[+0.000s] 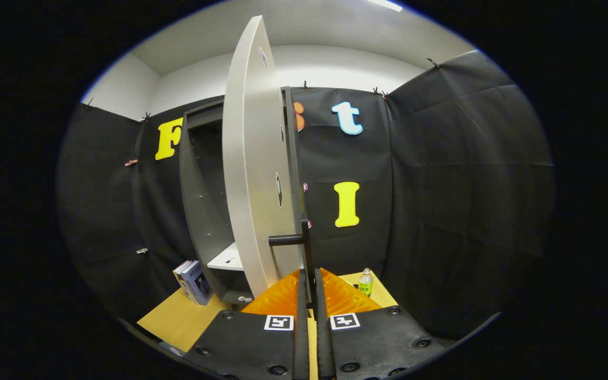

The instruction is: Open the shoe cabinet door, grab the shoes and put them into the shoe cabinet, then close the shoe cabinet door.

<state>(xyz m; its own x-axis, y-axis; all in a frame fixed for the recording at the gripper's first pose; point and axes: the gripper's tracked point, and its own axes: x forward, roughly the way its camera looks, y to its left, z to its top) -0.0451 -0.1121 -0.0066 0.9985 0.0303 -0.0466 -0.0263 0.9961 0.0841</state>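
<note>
Pale cabinet door [251, 174] ajar, edge-on

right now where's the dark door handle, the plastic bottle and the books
dark bar door handle [286, 239], gripper view, middle of the bar
clear plastic bottle [366, 282], gripper view, its body
upright books [194, 282], gripper view, front cover

Gripper [310, 295] with square markers, screws, ridged jaws
</note>
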